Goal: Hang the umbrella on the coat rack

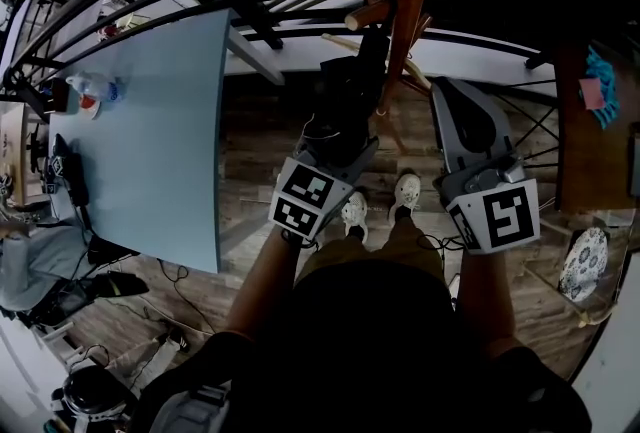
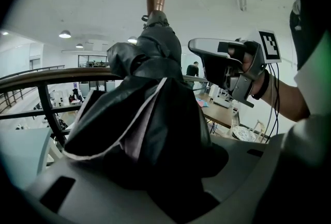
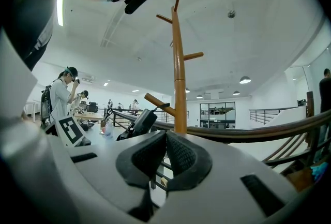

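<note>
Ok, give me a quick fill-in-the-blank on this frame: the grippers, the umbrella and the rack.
1. The left gripper grips a folded black ____.
2. The right gripper has its jaws ____, with nothing between them.
3. The coat rack is made of ____.
Missing words: umbrella; shut; wood.

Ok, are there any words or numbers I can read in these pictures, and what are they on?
No words or numbers can be read anywhere.
Left gripper, cube markers: black-and-white squares, a pattern, no letters.
Right gripper, cube marker: a pattern only.
Bottle on the blue table: any print is too small and blurred to read.
</note>
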A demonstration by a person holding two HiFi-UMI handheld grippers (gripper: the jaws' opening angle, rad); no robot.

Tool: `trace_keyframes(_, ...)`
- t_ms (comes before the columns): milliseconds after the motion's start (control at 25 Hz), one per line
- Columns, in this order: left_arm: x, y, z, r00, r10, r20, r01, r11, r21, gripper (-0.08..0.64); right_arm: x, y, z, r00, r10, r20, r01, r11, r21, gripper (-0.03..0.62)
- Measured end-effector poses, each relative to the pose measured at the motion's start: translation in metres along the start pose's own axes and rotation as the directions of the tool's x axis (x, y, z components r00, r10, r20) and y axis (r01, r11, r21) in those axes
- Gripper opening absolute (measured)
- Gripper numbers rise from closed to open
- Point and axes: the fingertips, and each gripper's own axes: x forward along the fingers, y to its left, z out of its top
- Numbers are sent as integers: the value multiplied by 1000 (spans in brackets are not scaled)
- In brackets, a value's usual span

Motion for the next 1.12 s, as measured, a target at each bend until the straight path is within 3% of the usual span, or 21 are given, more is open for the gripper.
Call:
trace_keyframes(560,22,0,7,1000,-17,-18,17,1000,8,213,0,-22,-5,1000,-20,-19,20,1000,0,31)
trace_keyframes(880,35,-9,-8,997,-4,-81,10,997,77,222,-3,-28,-8,999,-27,-19,27,1000,1,31)
trace_keyframes(1120,39,-14,-10,996,-29,-81,34,998,57,225,-5,-30,-9,999,-34,-26,34,999,3,31)
